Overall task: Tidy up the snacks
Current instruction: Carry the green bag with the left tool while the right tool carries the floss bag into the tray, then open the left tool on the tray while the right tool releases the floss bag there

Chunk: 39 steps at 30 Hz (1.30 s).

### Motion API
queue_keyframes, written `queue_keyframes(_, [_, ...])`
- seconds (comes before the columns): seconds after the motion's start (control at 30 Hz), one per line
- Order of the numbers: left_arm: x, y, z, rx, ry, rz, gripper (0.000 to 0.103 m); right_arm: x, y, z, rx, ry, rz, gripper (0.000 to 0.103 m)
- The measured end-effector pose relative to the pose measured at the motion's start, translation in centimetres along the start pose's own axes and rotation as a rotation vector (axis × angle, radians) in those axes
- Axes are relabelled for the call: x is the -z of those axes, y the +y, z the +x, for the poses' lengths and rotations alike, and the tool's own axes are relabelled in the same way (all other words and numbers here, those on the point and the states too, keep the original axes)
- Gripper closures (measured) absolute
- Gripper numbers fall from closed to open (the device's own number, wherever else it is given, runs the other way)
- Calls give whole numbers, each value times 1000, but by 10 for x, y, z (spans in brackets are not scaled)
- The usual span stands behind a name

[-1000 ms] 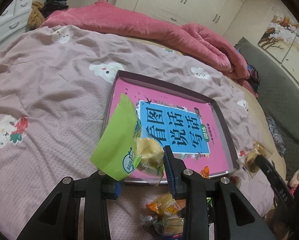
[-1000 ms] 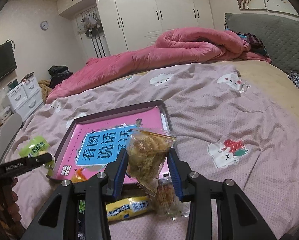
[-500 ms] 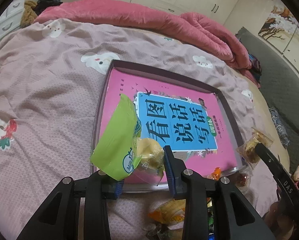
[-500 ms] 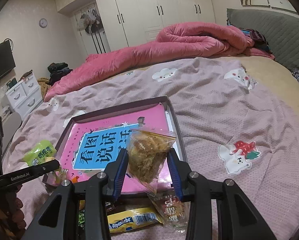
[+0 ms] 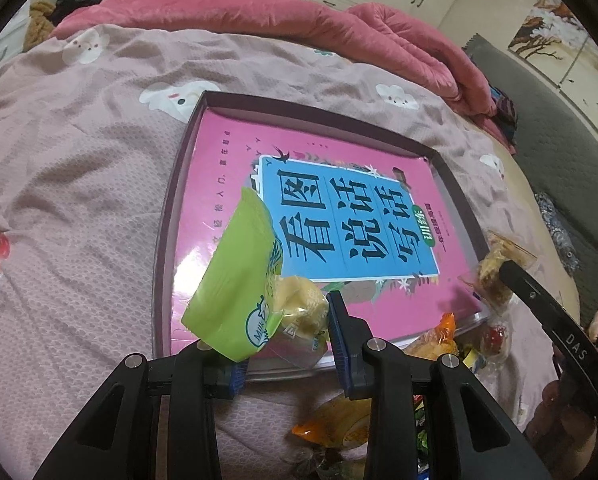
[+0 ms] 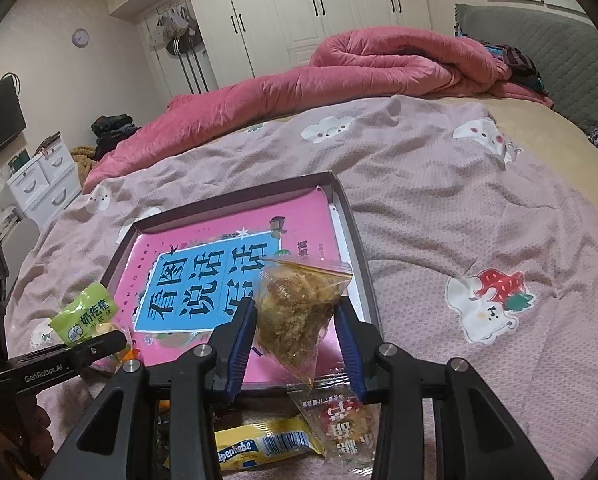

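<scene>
My left gripper [image 5: 287, 340] is shut on a green-wrapped cake snack [image 5: 243, 284], held above the near left corner of a dark shallow tray [image 5: 179, 184] lined with a pink and blue book cover. My right gripper [image 6: 295, 336] is shut on a clear bag of brown floss snack [image 6: 295, 304], held over the tray's [image 6: 363, 264] near right corner. Each gripper shows in the other's view: the right one [image 5: 539, 300] at the right edge, the left one [image 6: 79, 348] at the left with the green snack [image 6: 85, 312].
Loose snacks lie on the pink bedspread in front of the tray: an orange packet [image 5: 339, 428], a yellow Alpenliebe bar [image 6: 259, 444], a red-printed clear packet [image 6: 347, 420]. A rolled pink duvet [image 6: 379, 60] lies at the back. A white drawer unit [image 6: 39, 184] stands left.
Both grippers have sunk and moved toward the tray with their snacks still held; the tray looks larger and closer in both views.
</scene>
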<state>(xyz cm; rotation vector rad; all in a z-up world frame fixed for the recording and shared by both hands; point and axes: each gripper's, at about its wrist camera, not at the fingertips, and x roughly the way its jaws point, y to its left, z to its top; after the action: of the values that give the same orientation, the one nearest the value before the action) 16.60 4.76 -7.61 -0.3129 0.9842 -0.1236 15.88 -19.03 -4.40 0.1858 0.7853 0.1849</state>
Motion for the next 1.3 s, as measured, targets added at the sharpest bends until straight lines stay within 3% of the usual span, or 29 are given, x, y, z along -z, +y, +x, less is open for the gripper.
queue_keyframes(0.53, [2, -2, 5, 0, 13, 15, 67, 3, 15, 25, -54, 54, -33, 62])
queue_keyframes(1.17, [2, 0, 3, 11, 10, 10, 67, 9, 9, 19, -7, 65, -49, 62])
queue_keyframes(1.3, [2, 0, 2, 13, 11, 9, 62, 9, 7, 17, -8, 66, -45, 62])
